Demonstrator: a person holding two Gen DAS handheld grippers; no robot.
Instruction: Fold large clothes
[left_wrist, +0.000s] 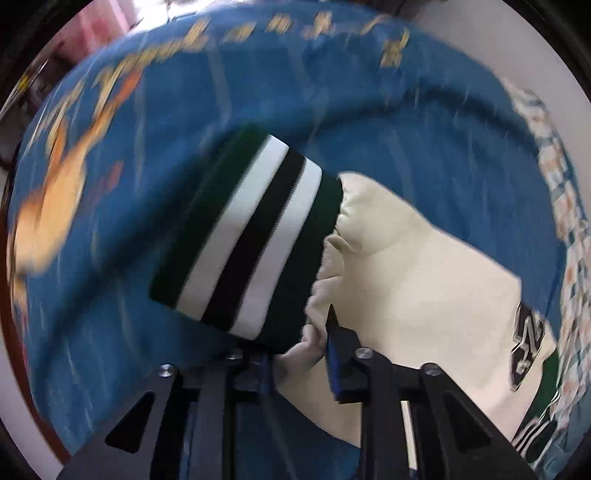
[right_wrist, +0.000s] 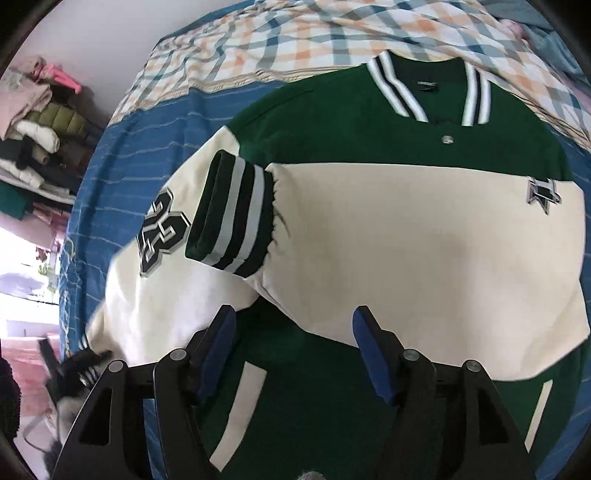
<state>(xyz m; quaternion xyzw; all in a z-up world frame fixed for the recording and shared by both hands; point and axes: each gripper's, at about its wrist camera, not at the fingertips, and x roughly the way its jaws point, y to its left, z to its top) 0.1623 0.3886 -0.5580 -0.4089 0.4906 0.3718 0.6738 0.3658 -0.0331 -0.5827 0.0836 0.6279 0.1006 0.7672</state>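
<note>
A green varsity jacket (right_wrist: 332, 122) with cream sleeves lies face up on the bed. One cream sleeve (right_wrist: 424, 243) is folded across its chest, its striped cuff (right_wrist: 232, 218) pointing left. The other sleeve, with a number patch (right_wrist: 162, 232), runs down the left side. My right gripper (right_wrist: 293, 343) is open and empty above the jacket's lower front. My left gripper (left_wrist: 299, 354) is shut on the cream sleeve (left_wrist: 406, 288) just behind its striped cuff (left_wrist: 251, 236), held above the sheet; this view is blurred. The same number patch shows in the left wrist view (left_wrist: 526, 347).
The bed has a blue printed sheet (left_wrist: 129, 295) and a checked blanket (right_wrist: 295, 40) at its far end. A shelf of stacked folded clothes (right_wrist: 37, 129) stands left of the bed. Bright floor lies beyond the bed's left edge (right_wrist: 26, 280).
</note>
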